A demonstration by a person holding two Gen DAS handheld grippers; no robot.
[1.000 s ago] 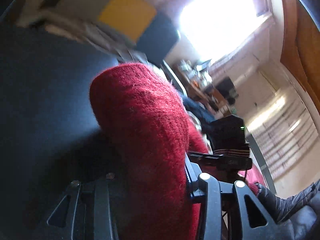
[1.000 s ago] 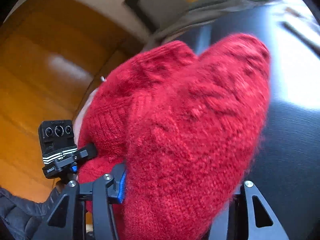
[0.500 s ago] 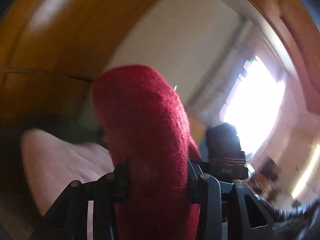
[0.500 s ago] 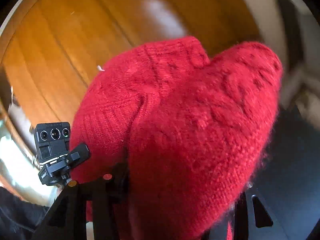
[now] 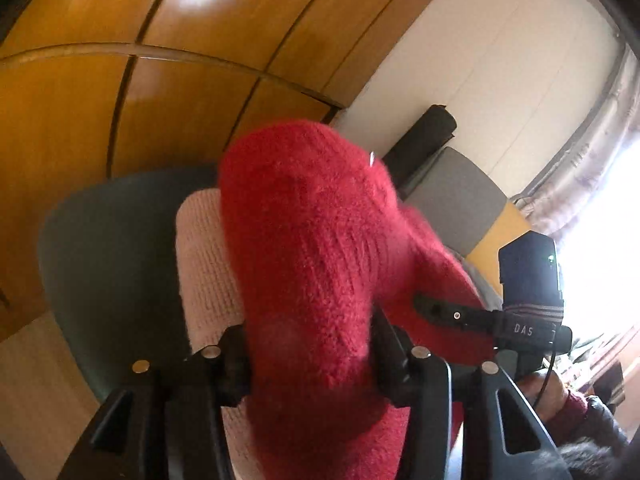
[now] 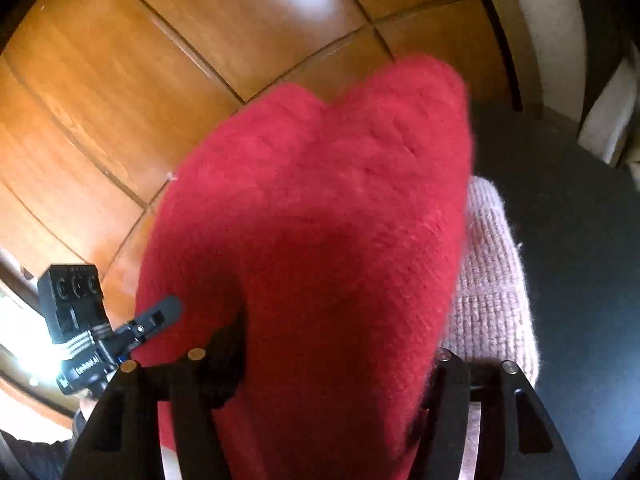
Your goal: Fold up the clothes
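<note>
Left wrist view: wooden panels (image 5: pixel 160 112) close behind, chair (image 5: pixel 104 264) left; red sweater (image 5: pixel 320 280) fills the opening left gripper (image 5: pixel 312 360), over a pink knit (image 5: pixel 208 272). Right wrist view: right gripper (image 6: pixel 336 368) opening, sweater bulging between its jaws, dark table (image 6: pixel 580 260) right

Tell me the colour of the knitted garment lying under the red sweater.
Pale pink knitted garment, ribbed; it shows best in the right wrist view.

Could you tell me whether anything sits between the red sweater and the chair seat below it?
Yes. A folded pale pink knit already lies on the grey chair seat, directly beneath the red sweater. The sweater fills both sets of jaws, which are opening, so it looks set to land on the pink knit, not the bare seat.
</note>
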